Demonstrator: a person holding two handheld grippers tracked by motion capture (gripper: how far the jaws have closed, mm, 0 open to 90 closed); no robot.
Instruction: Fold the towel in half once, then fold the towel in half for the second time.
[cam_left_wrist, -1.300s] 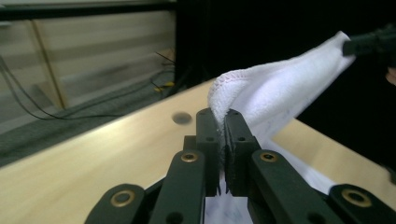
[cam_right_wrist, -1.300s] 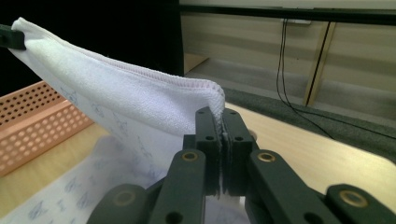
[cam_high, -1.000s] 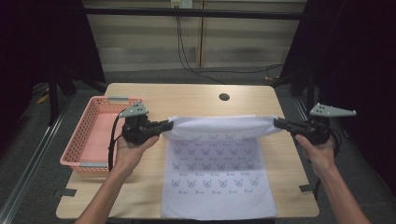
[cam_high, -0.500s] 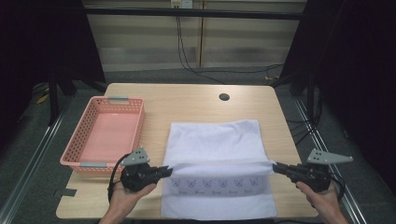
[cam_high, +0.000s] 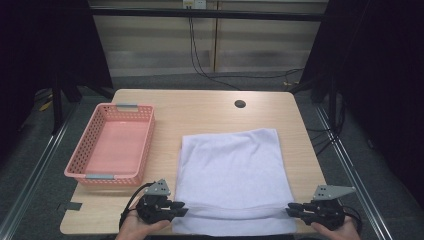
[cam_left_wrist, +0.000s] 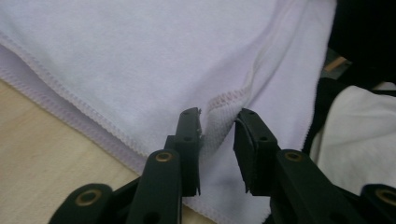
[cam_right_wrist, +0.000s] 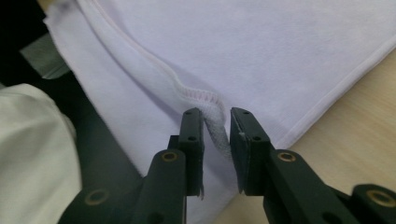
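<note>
Counting from the high view, you have one white towel (cam_high: 231, 175) folded flat on the right half of the table (cam_high: 200, 112), one pink basket (cam_high: 111, 147) to its left with nothing in it, and two grippers; your left gripper (cam_high: 181, 209) sits at the towel's near left corner and your right gripper (cam_high: 291, 208) at its near right corner, both at the table's near edge; jaw state is too small to read here. Left gripper view: your left gripper (cam_left_wrist: 218, 135) has its jaws parted, a stitched fold of towel (cam_left_wrist: 154, 56) loose between them, not pinched. Right gripper view: your right gripper (cam_right_wrist: 217, 122) likewise stands released, with the hemmed towel (cam_right_wrist: 261, 42) corner lying slack in the gap.
</note>
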